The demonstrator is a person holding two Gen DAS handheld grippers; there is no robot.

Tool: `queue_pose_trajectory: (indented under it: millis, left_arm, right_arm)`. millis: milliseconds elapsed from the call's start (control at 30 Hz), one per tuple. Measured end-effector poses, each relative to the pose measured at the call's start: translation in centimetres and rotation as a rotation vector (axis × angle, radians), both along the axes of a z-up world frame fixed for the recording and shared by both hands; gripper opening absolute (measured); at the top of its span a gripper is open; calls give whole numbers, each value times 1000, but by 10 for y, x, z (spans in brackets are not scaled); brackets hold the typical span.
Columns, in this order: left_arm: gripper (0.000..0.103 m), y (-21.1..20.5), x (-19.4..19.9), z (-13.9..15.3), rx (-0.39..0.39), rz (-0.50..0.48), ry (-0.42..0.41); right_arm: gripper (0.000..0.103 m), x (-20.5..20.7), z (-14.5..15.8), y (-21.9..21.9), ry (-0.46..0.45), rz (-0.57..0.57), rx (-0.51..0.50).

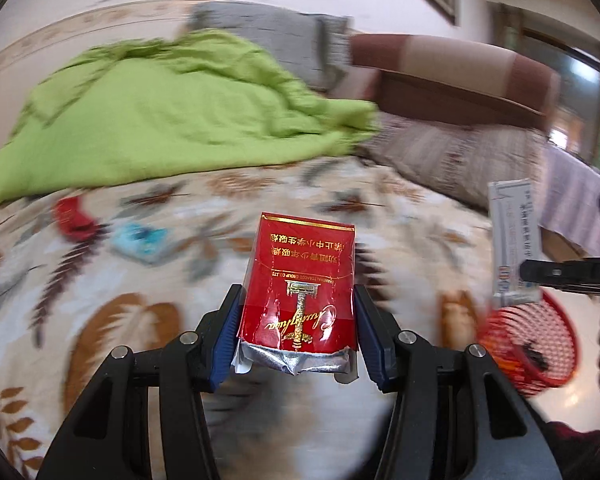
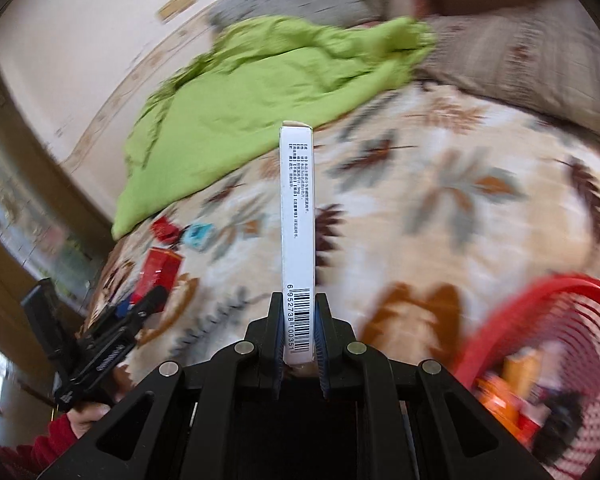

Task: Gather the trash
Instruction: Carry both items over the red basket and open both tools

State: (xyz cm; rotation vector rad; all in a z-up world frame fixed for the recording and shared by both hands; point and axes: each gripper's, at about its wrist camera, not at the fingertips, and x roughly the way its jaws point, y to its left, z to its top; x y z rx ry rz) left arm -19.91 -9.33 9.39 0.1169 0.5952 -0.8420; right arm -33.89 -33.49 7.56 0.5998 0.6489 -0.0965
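Note:
My left gripper (image 1: 296, 320) is shut on a red cigarette pack (image 1: 300, 276) with a torn silver foil end, held above the bed. My right gripper (image 2: 298, 324) is shut on a thin white box (image 2: 297, 216) with a barcode, held edge-up; the box also shows in the left wrist view (image 1: 514, 236). A red mesh basket (image 2: 540, 320) with trash inside sits at the lower right, and shows in the left wrist view (image 1: 540, 344). A red wrapper (image 1: 73, 216) and a blue packet (image 1: 140, 240) lie on the bed.
The bed has a leaf-patterned sheet (image 1: 400, 216), a crumpled green blanket (image 1: 172, 120) and pillows (image 1: 460, 152) at the back. In the right wrist view the left gripper with its red pack (image 2: 156, 276) is at the lower left.

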Motion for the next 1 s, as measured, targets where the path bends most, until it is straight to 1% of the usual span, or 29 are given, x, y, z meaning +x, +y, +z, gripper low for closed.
queue_pose_trajectory:
  millis: [100, 233, 267, 367, 433, 533, 567, 600, 633, 700, 733, 767, 800, 867, 933, 1000]
  left_arm:
    - [52, -29, -19, 12, -31, -105, 38]
    - [52, -77, -51, 27, -45, -262, 82]
    - [52, -92, -60, 30, -43, -314, 101]
    - [52, -126, -83, 32, -32, -414, 137]
    - [52, -143, -95, 31, -18, -460, 151]
    - [52, -168, -113, 27, 5, -522, 166]
    - [53, -176, -117, 24, 14, -534, 167]
    - [56, -183, -121, 21, 25, -547, 173]
    - [66, -191, -124, 15, 51, -569, 183]
    - [76, -202, -129, 6, 105, -577, 189]
    - [76, -203, -129, 3, 113, -576, 193]
    - [76, -200, -129, 1, 107, -576, 199]
    - [76, -196, -128, 1, 101, -570, 197]
    - [76, -188, -123, 2, 98, -548, 181]
    - [76, -180, -117, 6, 85, -520, 168]
    - [76, -167, -106, 10, 69, -486, 167]
  right_arm:
    - [14, -36, 2, -24, 20, -86, -9]
    - [15, -85, 7, -55, 29, -202, -13]
    - [14, -97, 9, -63, 30, -229, -14]
    - [15, -126, 13, -78, 35, -289, -21]
    - [15, -145, 16, -89, 35, -327, -27]
    - [15, -162, 15, -98, 43, -361, -21]
    - [15, -167, 13, -101, 48, -370, -17]
    - [16, -169, 9, -104, 59, -374, -9]
    - [17, -169, 4, -105, 70, -373, 2]
    - [17, -167, -9, -108, 118, -378, 25]
    - [19, -166, -15, -110, 146, -388, 26]
    - [23, -166, -22, -112, 171, -384, 39]
    - [24, -166, -26, -113, 184, -377, 53]
    - [25, -170, -27, -114, 181, -385, 49]
    - [25, -171, -21, -115, 164, -385, 30]
    - [25, -166, -16, -113, 142, -365, 32]
